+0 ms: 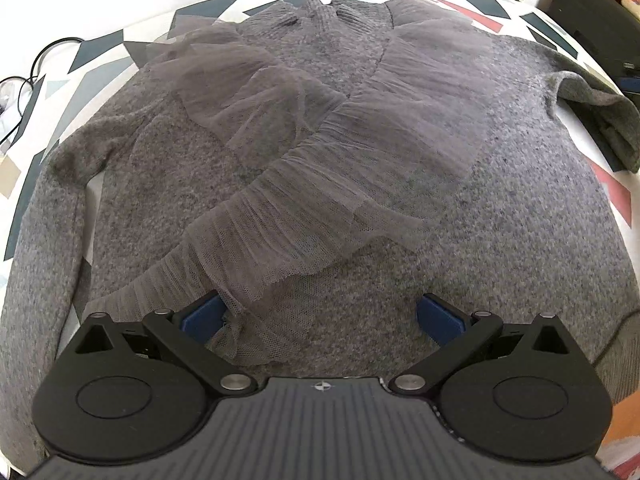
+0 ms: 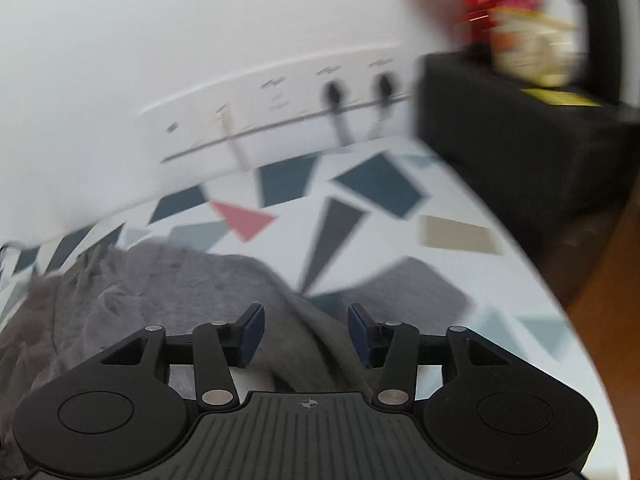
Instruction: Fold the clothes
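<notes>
The grey sweater (image 1: 500, 216) lies flat on the patterned table (image 2: 460, 184). Both the left gripper (image 1: 318, 316) and the right gripper (image 2: 306, 330) stand spread, holding nothing. The ruffle (image 1: 280, 184), toward eleven o'clock, could snag a finger.

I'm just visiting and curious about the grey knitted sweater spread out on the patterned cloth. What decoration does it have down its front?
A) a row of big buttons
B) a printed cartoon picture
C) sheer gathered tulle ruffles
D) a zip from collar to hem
C: in the left wrist view, see-through gathered tulle ruffles run diagonally down the grey sweater from its collar.
</notes>
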Available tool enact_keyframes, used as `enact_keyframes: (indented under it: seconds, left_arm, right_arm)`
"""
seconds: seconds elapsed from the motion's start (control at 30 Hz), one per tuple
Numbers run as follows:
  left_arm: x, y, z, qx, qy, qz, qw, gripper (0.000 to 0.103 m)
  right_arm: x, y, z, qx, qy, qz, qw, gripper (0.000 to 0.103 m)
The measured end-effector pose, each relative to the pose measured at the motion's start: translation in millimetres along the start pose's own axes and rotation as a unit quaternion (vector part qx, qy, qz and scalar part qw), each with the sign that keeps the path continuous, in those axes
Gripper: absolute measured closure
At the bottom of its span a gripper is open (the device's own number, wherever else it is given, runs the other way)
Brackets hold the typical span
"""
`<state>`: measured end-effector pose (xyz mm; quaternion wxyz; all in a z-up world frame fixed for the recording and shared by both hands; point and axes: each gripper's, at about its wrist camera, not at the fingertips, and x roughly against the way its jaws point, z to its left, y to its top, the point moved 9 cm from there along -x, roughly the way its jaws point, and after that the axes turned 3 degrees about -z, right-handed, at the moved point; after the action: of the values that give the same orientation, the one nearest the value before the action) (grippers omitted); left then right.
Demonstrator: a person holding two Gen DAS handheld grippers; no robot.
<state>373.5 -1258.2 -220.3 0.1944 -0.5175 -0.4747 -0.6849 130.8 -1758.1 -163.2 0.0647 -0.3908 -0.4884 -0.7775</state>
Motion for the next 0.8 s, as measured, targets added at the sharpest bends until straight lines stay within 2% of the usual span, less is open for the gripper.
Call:
enact_keyframes:
  seconds: [0.03, 0.1, 0.2, 0.23, 0.33, 0.37, 0.47, 0.57, 0.7, 0.8]
  left_arm:
    - [0, 0, 0, 0.004, 0.002, -0.001, 1.0000, 0.000]
    - [0, 1, 0, 0.013, 0.006, -0.002, 0.9999, 0.000]
    - [-1, 2, 0, 0.027, 0.013, -0.004, 0.9995, 0.000]
    - [-2, 3, 0, 0.032, 0.016, -0.005, 0.9994, 0.000]
    - [-3, 3, 1, 0.043, 0.022, -0.002, 0.9988, 0.000]
    - [-3, 4, 1, 0.047, 0.024, 0.001, 0.9986, 0.000]
    - [-5, 6, 2, 0.054, 0.027, 0.013, 0.9981, 0.000]
    - [-7, 9, 1, 0.059, 0.030, 0.021, 0.9976, 0.000]
    - [-9, 11, 2, 0.067, 0.033, 0.023, 0.9970, 0.000]
    - [-10, 11, 2, 0.070, 0.035, 0.025, 0.9966, 0.000]
  right_arm:
    - [-15, 2, 3, 0.011, 0.008, 0.010, 1.000, 0.050]
    - [-43, 4, 8, 0.023, 0.014, 0.031, 0.999, 0.050]
    - [-78, 4, 11, 0.013, 0.011, 0.062, 0.998, 0.059]
    - [-87, 4, 12, 0.005, 0.017, 0.071, 0.997, 0.066]
    - [-99, 11, 13, 0.013, 0.028, 0.063, 0.998, 0.099]
    - [-104, 13, 13, 0.020, 0.028, 0.066, 0.997, 0.099]
    - [-99, 27, 4, 0.018, 0.026, 0.038, 0.999, 0.099]
    - [-89, 36, -17, 0.012, -0.001, 0.015, 1.000, 0.101]
    - [-90, 26, -39, -0.003, -0.019, 0.037, 0.999, 0.102]
    - [-87, 27, -40, -0.008, -0.008, 0.032, 0.999, 0.095]
